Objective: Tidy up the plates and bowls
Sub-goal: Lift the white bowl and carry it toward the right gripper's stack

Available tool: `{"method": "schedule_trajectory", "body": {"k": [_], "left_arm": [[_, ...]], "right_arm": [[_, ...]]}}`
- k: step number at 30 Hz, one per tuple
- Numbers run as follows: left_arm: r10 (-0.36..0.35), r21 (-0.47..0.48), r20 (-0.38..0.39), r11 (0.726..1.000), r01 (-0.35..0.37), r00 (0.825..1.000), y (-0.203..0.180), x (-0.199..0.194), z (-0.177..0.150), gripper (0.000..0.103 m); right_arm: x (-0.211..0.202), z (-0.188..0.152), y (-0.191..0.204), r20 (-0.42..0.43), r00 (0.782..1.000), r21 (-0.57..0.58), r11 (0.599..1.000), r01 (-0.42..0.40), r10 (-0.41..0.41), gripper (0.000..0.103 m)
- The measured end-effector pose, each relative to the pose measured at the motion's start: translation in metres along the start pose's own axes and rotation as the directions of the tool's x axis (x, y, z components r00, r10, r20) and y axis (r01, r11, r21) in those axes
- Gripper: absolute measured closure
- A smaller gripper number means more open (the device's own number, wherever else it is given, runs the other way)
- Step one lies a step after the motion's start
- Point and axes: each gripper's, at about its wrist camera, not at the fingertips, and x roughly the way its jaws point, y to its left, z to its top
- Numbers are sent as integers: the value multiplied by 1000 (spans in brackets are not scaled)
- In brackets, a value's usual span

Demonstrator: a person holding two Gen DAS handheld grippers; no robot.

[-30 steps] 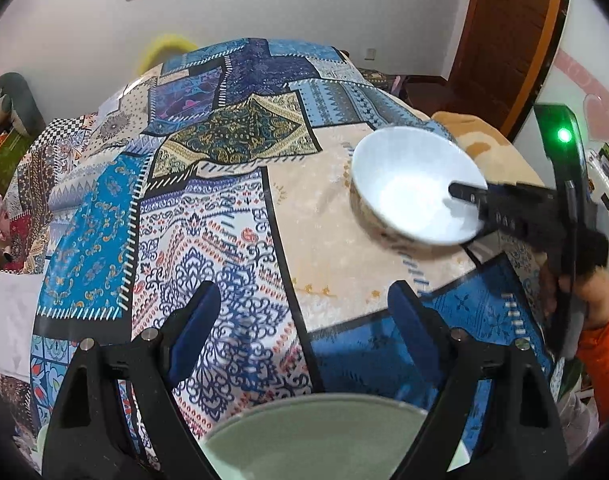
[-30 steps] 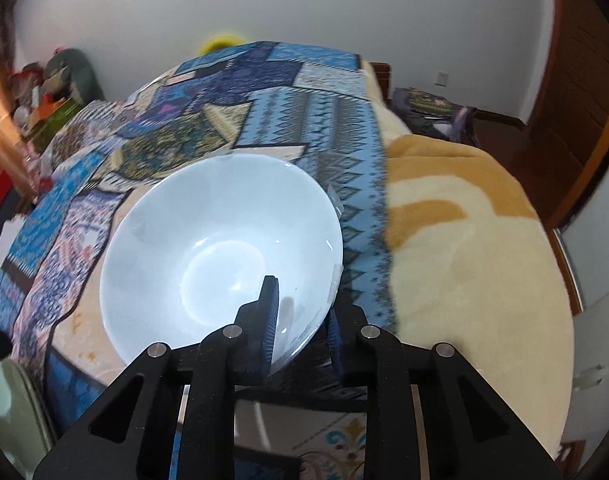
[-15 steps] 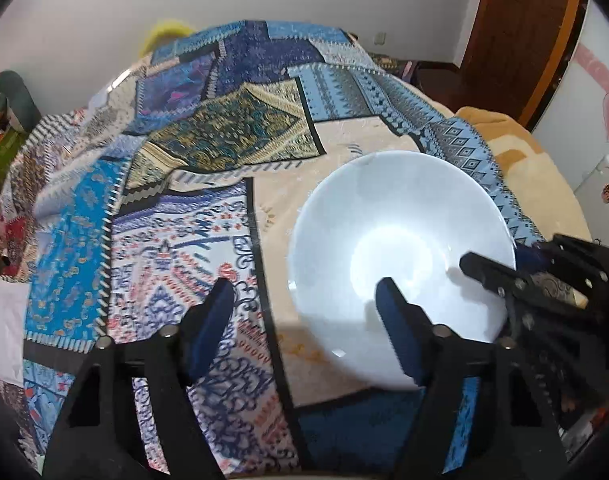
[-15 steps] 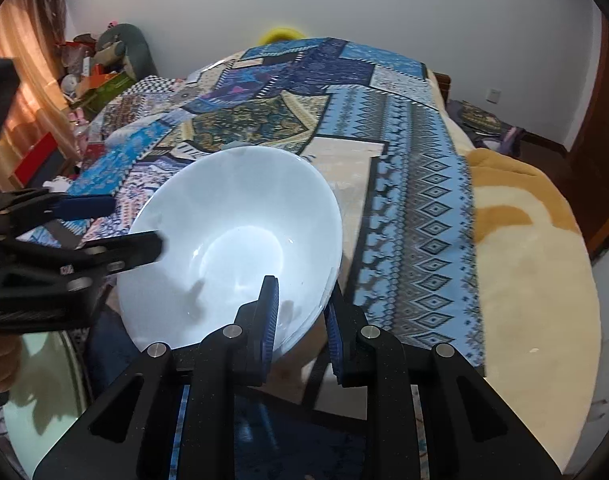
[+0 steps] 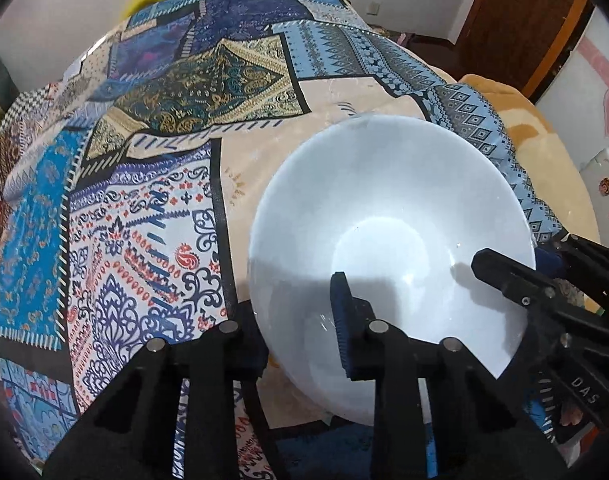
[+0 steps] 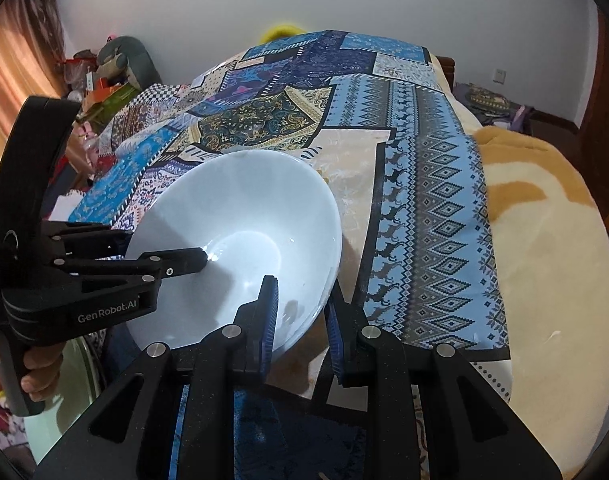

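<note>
White bowl [image 5: 388, 240] up off the bed, tilted, hanging over the patchwork cover [image 5: 144, 208] with both tools on it at once. Right tool [image 6: 300, 320] clenched on the near rim, one blue-padded finger inside the bowl and the other outside against the wall. Left tool [image 5: 300, 340] coming in from the other side: one finger well inside the bowl, pad facing the wall, the other outside and mostly hidden behind the bowl. Looks like a pinch on the rim too, but can't tell for sure whether those pads are really pressing or just straddling it. From the right wrist view, left tool body reads "GenRobot.AI", with a hand [image 6: 40, 372] wrapped round its grip at the lower left. Pale green plate [image 6: 60, 392] peeking out below that, down by the bed edge. Tan fleece blanket [image 6: 544, 240] covering the right part of the bed, wooden door [image 5: 516, 20] at the back.
</note>
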Motion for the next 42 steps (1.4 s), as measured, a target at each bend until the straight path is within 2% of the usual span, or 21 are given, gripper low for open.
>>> {"method": "schedule_trajectory", "body": {"k": [9, 21, 30, 42], "left_arm": [[-36, -10, 15, 999, 36, 999, 3, -15, -7, 85], [-32, 24, 141, 999, 29, 989, -7, -86, -38, 85], [-36, 16, 230, 999, 34, 973, -2, -149, -74, 85], [-38, -32, 284, 998, 50, 958, 24, -192, -127, 85]], "right_arm": [[-12, -3, 5, 9, 1000, 29, 1000, 6, -6, 82], [-65, -13, 34, 88, 996, 25, 999, 22, -25, 82], [-105, -22, 68, 151, 988, -2, 1000, 17, -16, 82], [-121, -43, 114, 194, 981, -57, 998, 5, 6, 82]]}}
